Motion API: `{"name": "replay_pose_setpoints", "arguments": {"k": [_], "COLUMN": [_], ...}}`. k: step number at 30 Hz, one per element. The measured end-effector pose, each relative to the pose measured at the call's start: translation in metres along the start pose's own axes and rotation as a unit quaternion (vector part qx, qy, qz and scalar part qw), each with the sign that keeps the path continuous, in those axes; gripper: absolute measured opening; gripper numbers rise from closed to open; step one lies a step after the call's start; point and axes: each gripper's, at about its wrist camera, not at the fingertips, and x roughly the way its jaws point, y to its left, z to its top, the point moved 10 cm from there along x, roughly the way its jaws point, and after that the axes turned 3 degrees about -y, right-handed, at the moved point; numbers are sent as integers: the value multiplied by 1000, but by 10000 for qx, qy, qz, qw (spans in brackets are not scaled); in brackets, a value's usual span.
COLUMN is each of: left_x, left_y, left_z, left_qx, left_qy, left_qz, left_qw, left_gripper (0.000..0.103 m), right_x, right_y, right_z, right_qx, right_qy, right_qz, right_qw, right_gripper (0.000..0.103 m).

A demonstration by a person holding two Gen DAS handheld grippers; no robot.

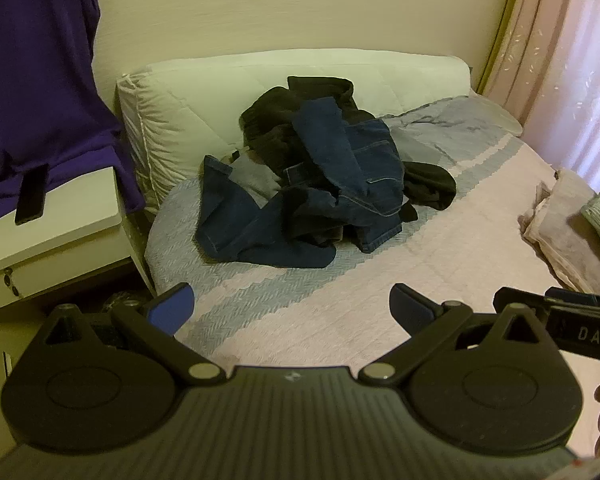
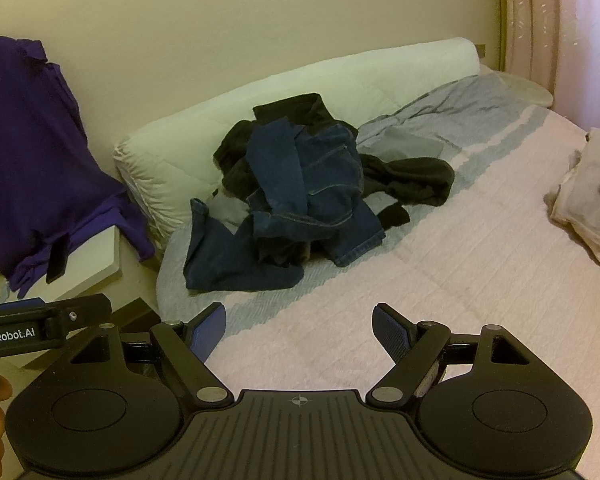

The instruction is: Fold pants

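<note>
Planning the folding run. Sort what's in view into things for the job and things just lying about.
For the job:
blue jeans
black pants
left gripper, open
right gripper, open

Lying about:
purple garment
white pillow
folded beige cloth
pink curtain

Two tongs [image 1: 292, 306], one clothes pile [image 1: 320, 184], one pillow [image 1: 180, 120].

Bare pink quilted bedspread [image 2: 440, 280] ahead: open passage. Crumpled dark denim-and-black clothes heap [image 2: 300, 192] blocks far end; white nightstand [image 1: 60, 224] crowds left.
</note>
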Motion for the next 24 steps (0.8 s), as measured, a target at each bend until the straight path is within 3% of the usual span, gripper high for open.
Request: {"name": "replay_pose_setpoints", "arguments": {"k": [12,24], "left_x": [-2,2], "left_y": [-20,-36], "left_z": [0,-3], "left_qx": [-104,-168], "left_qy": [-12,-20], "left_qz": [82,93], "left_qw": [9999,9998], "left_gripper": [102,102], "right_x": [-1,-2], "right_y": [-20,-66], "right_z": [0,3], "right_qx": [-26,97], "right_qy": [72,23], "right_qz": [106,99], "right_qw": [9999,9999], "right_gripper": [78,78]}}
